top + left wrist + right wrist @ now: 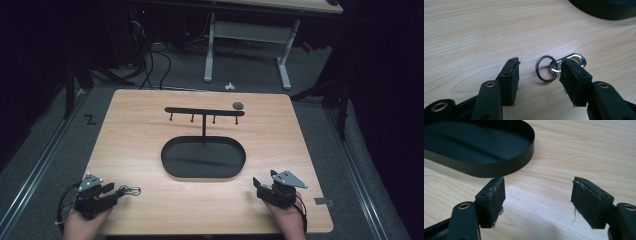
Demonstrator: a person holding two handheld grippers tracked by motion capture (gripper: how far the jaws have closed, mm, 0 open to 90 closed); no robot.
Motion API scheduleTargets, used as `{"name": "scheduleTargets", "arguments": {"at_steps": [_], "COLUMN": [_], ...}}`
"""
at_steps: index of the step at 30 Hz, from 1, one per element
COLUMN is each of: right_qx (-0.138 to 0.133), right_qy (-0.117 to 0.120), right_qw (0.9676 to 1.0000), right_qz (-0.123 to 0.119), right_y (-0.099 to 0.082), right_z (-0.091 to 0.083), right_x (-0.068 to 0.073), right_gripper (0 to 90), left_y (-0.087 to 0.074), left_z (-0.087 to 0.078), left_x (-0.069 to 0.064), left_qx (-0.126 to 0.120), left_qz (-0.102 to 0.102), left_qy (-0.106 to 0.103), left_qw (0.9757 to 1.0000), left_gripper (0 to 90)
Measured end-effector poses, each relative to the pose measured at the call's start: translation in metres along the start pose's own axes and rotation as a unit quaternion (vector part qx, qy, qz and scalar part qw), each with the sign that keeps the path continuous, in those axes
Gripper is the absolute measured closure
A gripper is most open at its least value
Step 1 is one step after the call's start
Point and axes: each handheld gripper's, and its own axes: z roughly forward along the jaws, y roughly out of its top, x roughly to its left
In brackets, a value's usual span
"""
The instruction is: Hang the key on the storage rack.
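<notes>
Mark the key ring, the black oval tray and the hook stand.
key ring (546, 68): left gripper view, on the large ring's lower left wire.
black oval tray (499, 168): right gripper view, on its near outer wall.
hook stand (204, 111): high view, on the crossbar above the post.

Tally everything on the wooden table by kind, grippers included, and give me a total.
Black stands with an oval tray base and hook bar: 1
Metal key rings with a clip: 1
Small dark round things by the hook bar, too small to identify: 1
Handheld grippers: 2, the left gripper and the right gripper
Total: 5
</notes>
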Motion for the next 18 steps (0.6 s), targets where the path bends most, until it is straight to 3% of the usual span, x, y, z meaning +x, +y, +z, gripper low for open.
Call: {"name": "scheduleTargets", "arguments": {"at_steps": [2,3,5,9,12,13,14,18], "right_qx": [0.000,-0.001,-0.001,-0.004,-0.005,-0.003,-0.002,-0.001], "right_qy": [0.000,0.000,-0.001,-0.001,0.000,0.001,0.002,0.003], "right_qw": [1.0000,1.0000,1.0000,1.0000,1.0000,1.0000,1.0000,1.0000], "right_qz": [0.002,0.001,0.001,0.004,0.003,0.003,0.003,0.001], "right_y": [0.000,0.000,0.000,0.000,0.000,0.000,0.000,0.000], "right_z": [0.000,0.000,-0.001,-0.003,-0.003,-0.002,-0.002,-0.002], "right_x": [-0.001,-0.002,-0.002,-0.004,-0.004,-0.003,-0.003,0.000], "right_gripper": [27.5,27.7,27.8,28.3,28.6,28.7,28.8,29.5], "left_y": [0.004,0.005,0.007,0.010,0.015,0.020,0.020,0.036], "left_z": [0.005,0.006,0.009,0.010,0.010,0.012,0.012,0.018], "left_x": [0.000,0.000,0.001,0.001,0.003,0.003,0.003,0.001], "left_qx": [0.004,0.000,0.003,0.034,0.073,0.103,0.103,0.168], "left_qz": [0.002,0.000,-0.012,-0.009,-0.002,0.022,0.022,0.056], "left_qy": [0.004,0.004,-0.003,0.002,0.007,0.005,0.005,0.007], "left_qw": [1.0000,1.0000,0.9999,0.9994,0.9973,0.9945,0.9945,0.9843], "left_gripper": [52.5,61.8,63.3,66.6,66.5,65.8,66.2,64.5]}}
